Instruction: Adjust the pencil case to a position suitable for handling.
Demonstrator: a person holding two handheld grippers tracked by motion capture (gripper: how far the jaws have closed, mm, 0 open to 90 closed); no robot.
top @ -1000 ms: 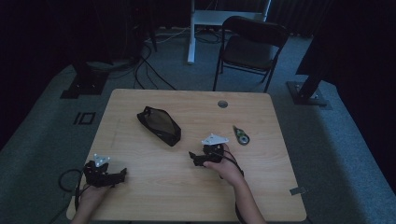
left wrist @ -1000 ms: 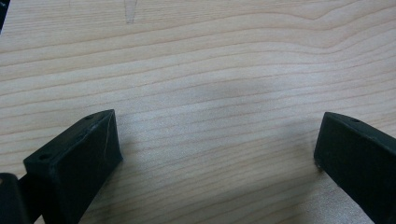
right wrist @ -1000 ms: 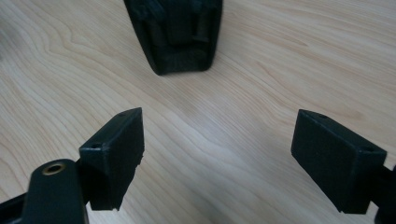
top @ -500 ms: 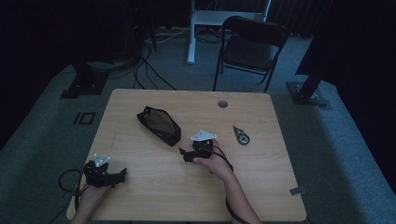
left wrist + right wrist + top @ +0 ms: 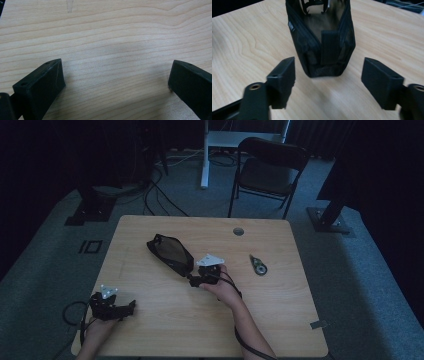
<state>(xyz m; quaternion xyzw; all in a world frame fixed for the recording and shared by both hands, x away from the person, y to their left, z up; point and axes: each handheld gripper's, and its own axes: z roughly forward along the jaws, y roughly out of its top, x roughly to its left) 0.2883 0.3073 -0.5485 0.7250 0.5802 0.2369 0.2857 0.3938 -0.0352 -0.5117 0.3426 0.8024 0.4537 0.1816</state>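
Observation:
A black mesh pouch (image 5: 170,254) lies on the wooden table (image 5: 280,320), left of its middle. My right gripper (image 5: 195,281) is at the pouch's near right end, held by a hand. In the right gripper view the pouch (image 5: 322,37) stands straight ahead, its near end reaching in between the fingertips of the right gripper (image 5: 329,72). Wood shows on both sides, so the pads touch nothing. These jaws have just been closing and still stand open. My left gripper (image 5: 129,306) rests at the table's front left. In its own view the left gripper (image 5: 116,75) is open over bare wood.
A small dark roll-like item (image 5: 259,266) lies right of the right hand. A round grommet hole (image 5: 238,231) sits near the table's far edge. Behind the table stand a black folding chair (image 5: 270,172) and a white desk leg (image 5: 205,155). Cables trail from both grippers.
My right gripper has moved left across the table to the pouch's end, and its jaws have narrowed. The left gripper and the pouch have stayed in place.

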